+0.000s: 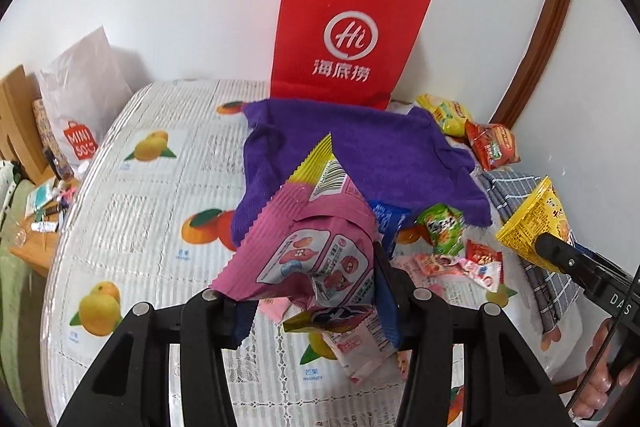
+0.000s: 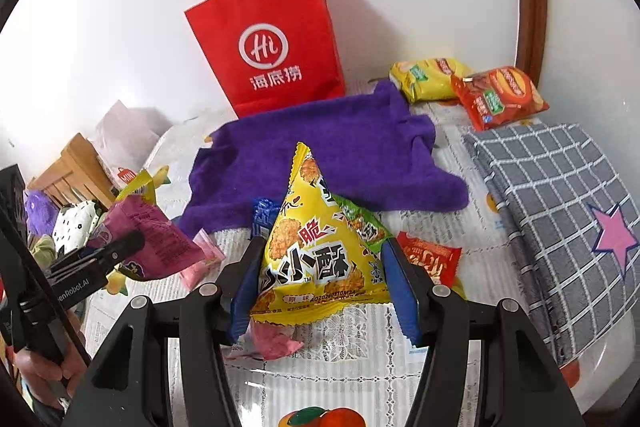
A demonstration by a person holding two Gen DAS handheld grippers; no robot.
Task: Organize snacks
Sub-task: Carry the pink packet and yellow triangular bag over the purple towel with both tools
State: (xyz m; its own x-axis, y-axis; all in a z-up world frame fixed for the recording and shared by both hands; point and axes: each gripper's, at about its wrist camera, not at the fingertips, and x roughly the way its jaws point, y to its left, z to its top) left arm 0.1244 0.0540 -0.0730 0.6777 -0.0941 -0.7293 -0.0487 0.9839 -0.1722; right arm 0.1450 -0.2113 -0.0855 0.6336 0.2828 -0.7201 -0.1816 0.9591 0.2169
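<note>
Left hand-held gripper (image 1: 308,291) is pinching a pink snack bag (image 1: 316,251), right hand-held gripper (image 2: 324,283) is clamping a yellow triangular pack (image 2: 320,251), both lifted over loose snacks (image 1: 460,259) lying on the worktop (image 1: 160,195) near a purple towel (image 2: 340,155) and red paper bag (image 2: 276,51).

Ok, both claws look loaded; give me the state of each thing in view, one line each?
Left claw: shut on pink snack bag, lifted off the table.
Right claw: shut on yellow triangular snack bag, lifted.
Red paper bag: upright against the wall, top open.
Purple towel: spread out, rumpled.
Grey checked cloth: draped flat on the table.
Small packets: loose on the tablecloth.
</note>
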